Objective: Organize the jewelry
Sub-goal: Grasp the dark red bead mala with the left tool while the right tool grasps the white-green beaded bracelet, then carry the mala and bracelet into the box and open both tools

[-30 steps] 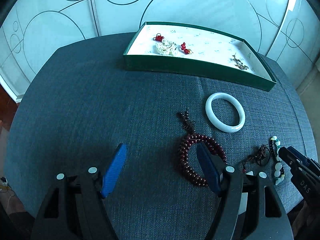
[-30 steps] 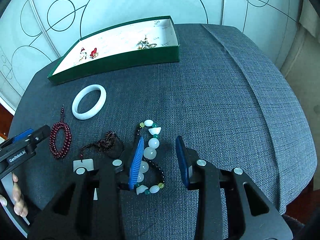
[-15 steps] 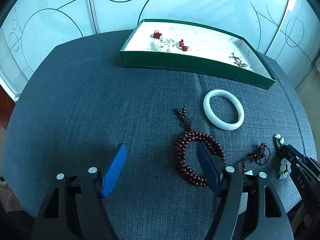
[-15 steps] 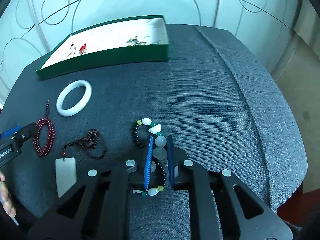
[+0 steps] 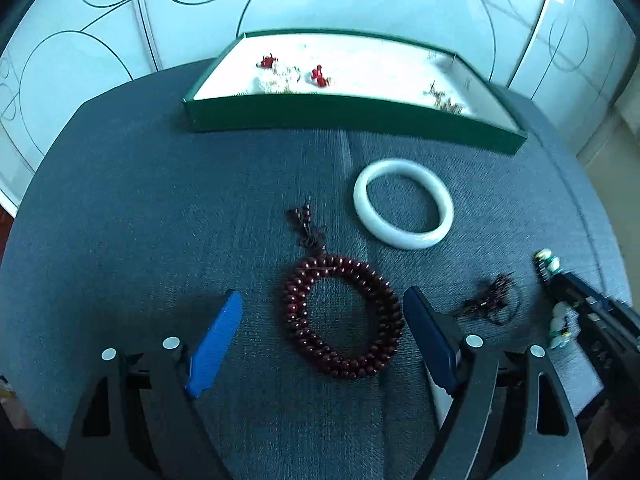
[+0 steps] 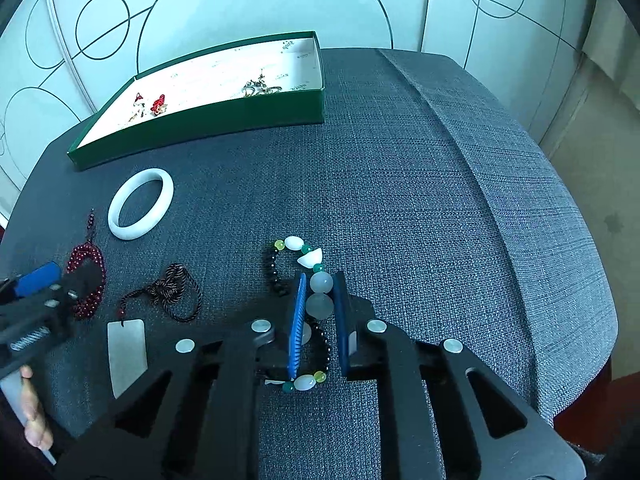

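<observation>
My right gripper (image 6: 319, 294) is shut on the white-and-green bead bracelet (image 6: 294, 243), pinching its big pale beads just above the grey cloth. My left gripper (image 5: 320, 312) is open, its blue fingers on either side of the dark red bead bracelet (image 5: 342, 320), which lies flat. A white jade bangle (image 5: 403, 203) lies beyond it; it also shows in the right wrist view (image 6: 141, 203). The green jewelry box (image 5: 352, 110) with a white floor stands at the back and holds red and gold pieces.
A dark cord necklace (image 6: 168, 292) with a pale flat pendant (image 6: 126, 354) lies between the two bracelets. The grey cloth table (image 6: 440, 200) drops off at the right. White glass panels stand behind the box (image 6: 200, 120).
My right gripper closed on the bead bracelet. My left gripper moved right and forward, so the red bead bracelet now lies between its open fingers.
</observation>
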A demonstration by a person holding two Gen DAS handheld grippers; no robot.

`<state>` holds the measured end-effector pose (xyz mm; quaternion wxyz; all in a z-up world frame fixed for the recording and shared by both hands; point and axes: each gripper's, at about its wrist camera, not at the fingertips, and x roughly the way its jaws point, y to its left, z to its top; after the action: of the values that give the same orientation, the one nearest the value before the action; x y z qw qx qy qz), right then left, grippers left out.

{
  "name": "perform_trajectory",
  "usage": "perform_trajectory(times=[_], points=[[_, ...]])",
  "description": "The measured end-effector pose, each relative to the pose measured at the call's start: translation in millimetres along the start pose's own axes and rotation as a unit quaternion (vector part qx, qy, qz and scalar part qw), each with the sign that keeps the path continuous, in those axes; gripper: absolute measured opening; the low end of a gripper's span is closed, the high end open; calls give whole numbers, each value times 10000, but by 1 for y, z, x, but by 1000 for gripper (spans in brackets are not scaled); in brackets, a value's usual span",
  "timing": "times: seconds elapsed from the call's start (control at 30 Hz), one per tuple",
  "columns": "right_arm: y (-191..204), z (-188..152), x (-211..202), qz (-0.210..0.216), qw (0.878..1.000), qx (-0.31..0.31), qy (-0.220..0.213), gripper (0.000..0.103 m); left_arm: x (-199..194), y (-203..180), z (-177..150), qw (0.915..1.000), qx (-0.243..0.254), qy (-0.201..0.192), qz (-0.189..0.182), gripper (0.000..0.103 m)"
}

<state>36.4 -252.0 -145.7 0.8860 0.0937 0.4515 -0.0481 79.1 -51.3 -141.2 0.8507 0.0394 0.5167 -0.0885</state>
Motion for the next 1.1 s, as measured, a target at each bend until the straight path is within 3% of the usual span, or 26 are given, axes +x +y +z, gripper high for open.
perform_trajectory(times=[0.17, 0.23, 0.33, 0.37, 0.43, 0.53, 1.1], points=[[0, 0, 0, 26, 10000, 31, -1, 14, 0, -2, -4, 9997, 147, -173, 89, 79], [-1, 0, 0, 38, 10000, 51, -1, 14, -4, -1, -5, 9993, 204, -279, 109, 53], [-2, 1, 1, 49, 10000, 57, -1, 14, -7, 1, -6, 9990, 237, -349, 135, 33], [-2, 1, 1, 50, 10000, 58, -1, 14, -8, 3, -7, 9989, 236, -386, 88, 22], [-2, 2, 0, 60, 10000, 62, -2, 14, -9, 7, -8, 9989, 219, -417, 34, 14], [-3, 2, -1, 102, 9999, 86, -21, 14, -11, 11, -8, 9989, 161, -417, -124, 11], [3, 16, -33, 426, 9977, 160, -507, 14, -36, 20, 11, 9976, 62, -677, -108, 11]])
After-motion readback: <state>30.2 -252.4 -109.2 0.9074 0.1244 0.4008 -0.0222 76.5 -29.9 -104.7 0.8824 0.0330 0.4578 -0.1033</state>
